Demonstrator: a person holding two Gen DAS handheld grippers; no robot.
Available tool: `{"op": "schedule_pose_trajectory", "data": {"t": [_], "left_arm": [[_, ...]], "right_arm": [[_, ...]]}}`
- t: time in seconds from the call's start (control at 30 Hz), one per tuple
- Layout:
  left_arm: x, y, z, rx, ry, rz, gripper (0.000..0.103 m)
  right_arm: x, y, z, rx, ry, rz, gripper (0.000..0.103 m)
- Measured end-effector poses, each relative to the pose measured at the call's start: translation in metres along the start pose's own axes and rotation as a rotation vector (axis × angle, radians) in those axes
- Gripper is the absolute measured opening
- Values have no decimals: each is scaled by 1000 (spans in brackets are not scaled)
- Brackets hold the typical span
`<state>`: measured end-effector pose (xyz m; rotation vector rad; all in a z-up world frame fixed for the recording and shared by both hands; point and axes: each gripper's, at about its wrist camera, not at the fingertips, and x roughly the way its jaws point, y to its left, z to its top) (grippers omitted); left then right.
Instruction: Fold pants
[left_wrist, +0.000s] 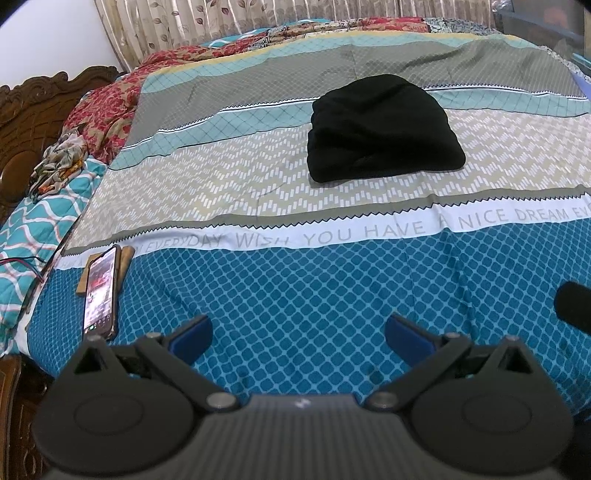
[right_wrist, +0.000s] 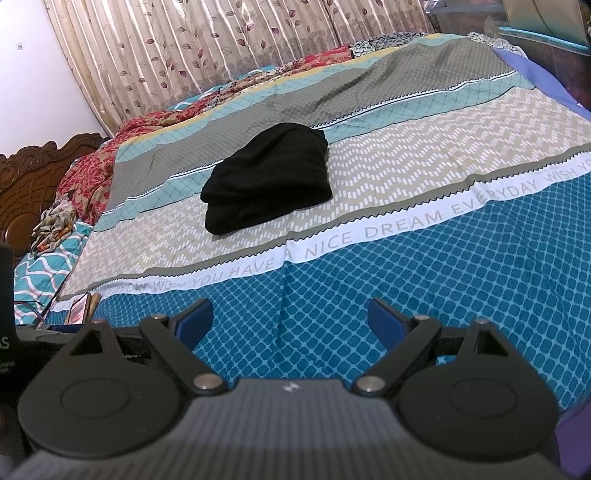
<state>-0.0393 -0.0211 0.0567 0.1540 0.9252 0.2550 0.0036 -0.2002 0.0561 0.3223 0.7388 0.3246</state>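
Note:
Black pants (left_wrist: 382, 129) lie folded into a compact bundle on the striped bedsheet (left_wrist: 295, 280), in the middle of the bed; the right wrist view shows the same bundle of pants (right_wrist: 267, 184). My left gripper (left_wrist: 297, 334) hovers over the blue near edge of the bed, well short of the pants, open with nothing between its blue pads. My right gripper (right_wrist: 290, 319) stands the same way, open and empty, over the blue band of the bedsheet (right_wrist: 406, 258). A dark part of the right gripper (left_wrist: 574, 306) shows at the left view's right edge.
A phone (left_wrist: 99, 291) with a lit screen rests on a wooden piece at the bed's near left. Red floral bedding (left_wrist: 107, 110) and a crumpled cloth (left_wrist: 59, 166) lie by the carved headboard (left_wrist: 26, 122). Curtains (right_wrist: 203, 55) hang behind the bed.

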Motion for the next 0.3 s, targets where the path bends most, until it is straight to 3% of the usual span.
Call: {"op": "schedule_pose_trajectory", "data": {"t": [0.3], "left_arm": [[-1, 0, -2, 4, -5, -26, 103]], "right_arm": [[0, -2, 0, 3, 2, 0, 92]]}}
